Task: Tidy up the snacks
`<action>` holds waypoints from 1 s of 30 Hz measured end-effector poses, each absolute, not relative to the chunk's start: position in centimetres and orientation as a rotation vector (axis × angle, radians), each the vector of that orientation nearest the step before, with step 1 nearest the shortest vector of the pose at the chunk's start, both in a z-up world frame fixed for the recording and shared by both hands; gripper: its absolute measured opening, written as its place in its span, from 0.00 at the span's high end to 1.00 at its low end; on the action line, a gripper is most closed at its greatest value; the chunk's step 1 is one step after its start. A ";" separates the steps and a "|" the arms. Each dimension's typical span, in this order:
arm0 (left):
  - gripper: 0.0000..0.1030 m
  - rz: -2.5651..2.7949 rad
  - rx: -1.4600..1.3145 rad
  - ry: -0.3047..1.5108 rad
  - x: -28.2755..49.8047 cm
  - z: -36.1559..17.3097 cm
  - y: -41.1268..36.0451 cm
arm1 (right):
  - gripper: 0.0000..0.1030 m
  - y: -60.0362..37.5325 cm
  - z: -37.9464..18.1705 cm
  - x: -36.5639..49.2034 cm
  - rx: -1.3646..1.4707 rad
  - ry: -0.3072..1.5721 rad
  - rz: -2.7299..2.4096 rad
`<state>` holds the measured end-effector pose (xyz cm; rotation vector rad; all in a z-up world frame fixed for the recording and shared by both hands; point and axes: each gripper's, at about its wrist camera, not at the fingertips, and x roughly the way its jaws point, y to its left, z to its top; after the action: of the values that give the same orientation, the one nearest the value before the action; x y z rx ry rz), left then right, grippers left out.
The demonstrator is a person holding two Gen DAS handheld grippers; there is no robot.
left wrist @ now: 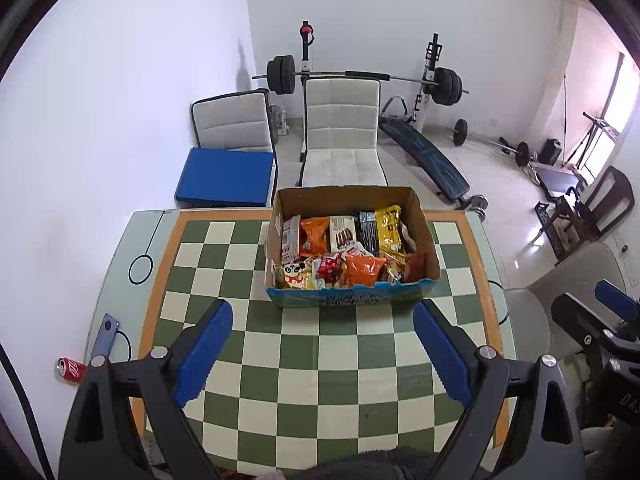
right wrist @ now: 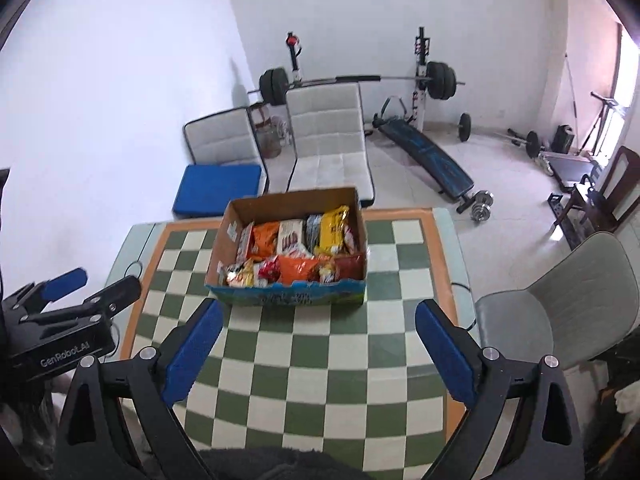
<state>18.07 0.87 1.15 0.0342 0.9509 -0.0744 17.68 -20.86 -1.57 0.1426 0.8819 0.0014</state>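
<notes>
From my left wrist view, my left gripper (left wrist: 322, 336) stands wide with nothing between its blue pads (left wrist: 204, 352), hanging over the bare checkered table (left wrist: 304, 360). The cardboard box (left wrist: 352, 248) of snacks (left wrist: 344, 252) sits ahead of the fingertips, toward the table's far edge and a little right of the middle, well apart from the pads. Only this view shows the red soda can (left wrist: 72, 369) lying beyond the table's left edge and the dark phone (left wrist: 105, 334) on the table's left border just above it; my right gripper (left wrist: 600, 320) shows at the right edge. From my right wrist view, my right gripper (right wrist: 318, 340) also stands wide and empty over the checkered top (right wrist: 312, 368). Here the box (right wrist: 288, 240) lies ahead and left of the midline, closer to the left finger (right wrist: 192, 344) than to the right one, not touching either. This view alone shows the whole grey chair (right wrist: 560, 304) beside the table's right edge, and my left gripper (right wrist: 76, 292) off the table's left edge, its jaws apart. In both views the packets fill the box in two rows, an orange bag (right wrist: 298, 268) in the near row.
</notes>
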 end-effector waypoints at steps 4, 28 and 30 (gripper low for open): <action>0.01 -0.055 0.029 0.940 18.7 0.9 1.1 | 0.04 -21.2 -1.7 18.4 0.151 0.863 -0.024; 0.01 -0.043 0.041 0.973 20.0 -0.6 0.1 | 0.03 -21.7 -4.3 21.5 0.114 0.866 -0.082; 0.01 -0.045 0.040 0.974 20.1 -0.7 0.1 | 0.03 -21.7 -4.5 21.7 0.112 0.869 -0.084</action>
<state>20.11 0.13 -0.67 0.0398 0.9743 -0.0451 21.67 -21.66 -4.53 0.1116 0.8686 -0.0840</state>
